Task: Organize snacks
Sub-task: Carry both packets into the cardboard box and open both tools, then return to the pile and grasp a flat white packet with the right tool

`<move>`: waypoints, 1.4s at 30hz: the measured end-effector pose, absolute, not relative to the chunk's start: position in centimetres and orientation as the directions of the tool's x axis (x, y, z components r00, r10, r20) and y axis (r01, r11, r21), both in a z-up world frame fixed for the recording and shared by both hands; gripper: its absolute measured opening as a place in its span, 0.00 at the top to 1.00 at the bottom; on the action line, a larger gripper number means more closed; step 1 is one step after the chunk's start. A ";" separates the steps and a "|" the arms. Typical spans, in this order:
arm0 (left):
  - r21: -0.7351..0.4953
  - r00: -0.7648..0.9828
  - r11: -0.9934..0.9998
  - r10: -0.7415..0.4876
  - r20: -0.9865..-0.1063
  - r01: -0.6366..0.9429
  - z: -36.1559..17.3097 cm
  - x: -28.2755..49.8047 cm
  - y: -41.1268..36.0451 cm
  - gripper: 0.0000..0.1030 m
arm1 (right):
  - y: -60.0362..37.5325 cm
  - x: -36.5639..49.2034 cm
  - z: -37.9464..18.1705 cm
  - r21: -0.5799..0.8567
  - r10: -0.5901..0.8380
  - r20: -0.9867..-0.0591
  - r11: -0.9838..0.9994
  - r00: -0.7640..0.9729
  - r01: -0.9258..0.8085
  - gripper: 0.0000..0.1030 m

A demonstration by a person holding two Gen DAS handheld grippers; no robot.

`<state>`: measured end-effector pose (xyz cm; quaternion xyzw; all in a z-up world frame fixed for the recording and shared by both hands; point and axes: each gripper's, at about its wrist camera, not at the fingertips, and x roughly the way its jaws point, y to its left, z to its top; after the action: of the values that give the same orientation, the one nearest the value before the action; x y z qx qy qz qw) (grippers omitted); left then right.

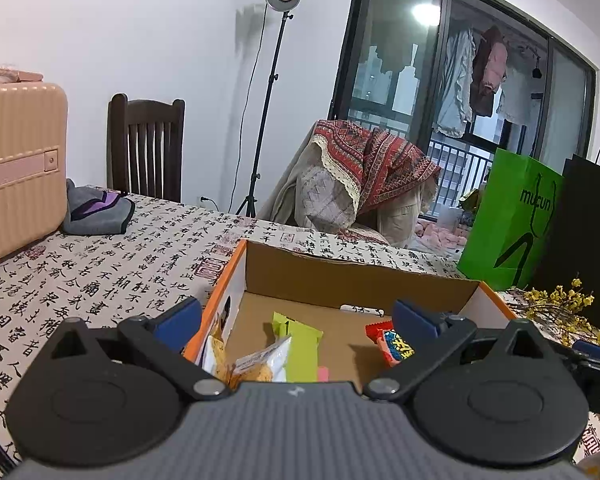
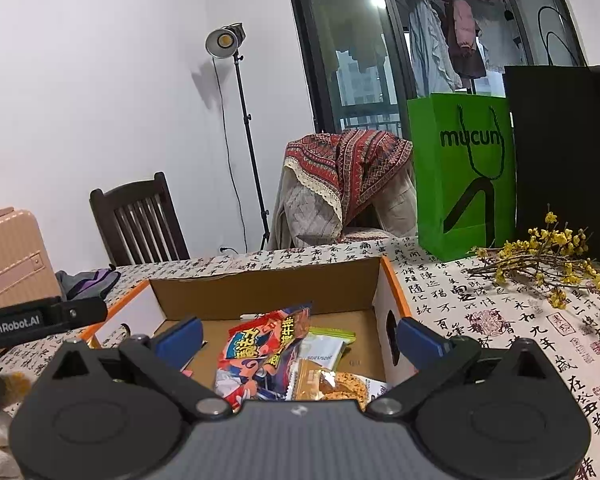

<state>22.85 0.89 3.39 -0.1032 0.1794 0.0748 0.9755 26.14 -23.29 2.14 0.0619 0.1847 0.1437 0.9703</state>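
An open, orange-rimmed brown cardboard box (image 2: pixel 268 292) sat on a table (image 1: pixel 100 276) covered with a cream cloth printed in black calligraphy and red seals. The snacks lay inside it on the corrugated floor: a glossy red-and-blue crinkled packet (image 2: pixel 260 356) with bold Chinese characters, a clear wrapper holding a golden crisp cake (image 2: pixel 340 386), and a flat lime-green sachet (image 1: pixel 302 346).

The left hand-held gripper (image 1: pixel 296 320) hung over the box's near left corner with its blue pads spread fully apart and nothing between them. The right hand-held gripper (image 2: pixel 298 338) stood equally wide over the near right side, gripping nothing, the red-and-blue packet lying loose below.

Far right stood a matte green paper bag (image 2: pixel 464 176) lettered "mucun", with dry yellow-flowered twigs (image 2: pixel 548 260) beside it. A ribbed pink hard-shell suitcase (image 1: pixel 20 160) stood at the far left.
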 end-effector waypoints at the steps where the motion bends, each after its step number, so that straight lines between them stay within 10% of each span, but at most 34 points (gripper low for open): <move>1: -0.171 0.924 0.967 0.115 -0.366 -0.188 3.5 22.8 0.9 0.00 | -23.3 26.1 2.2 0.171 0.301 -0.337 0.951 0.892 -0.256 0.00; 15: -0.188 0.922 0.965 0.099 -0.374 -0.180 6.0 18.4 2.3 0.00 | -24.7 20.4 5.8 0.154 0.318 -0.299 0.947 0.900 -0.283 0.00; 42: -0.158 0.888 0.976 0.063 -0.455 -0.150 0.6 8.7 4.9 0.00 | -25.7 10.8 -1.3 0.050 0.237 -0.506 0.968 0.829 -0.246 0.00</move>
<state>8.68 4.95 0.60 -0.0949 0.2297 0.0552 0.9670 10.78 -25.68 -1.26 -0.0085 0.2632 0.1263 0.9564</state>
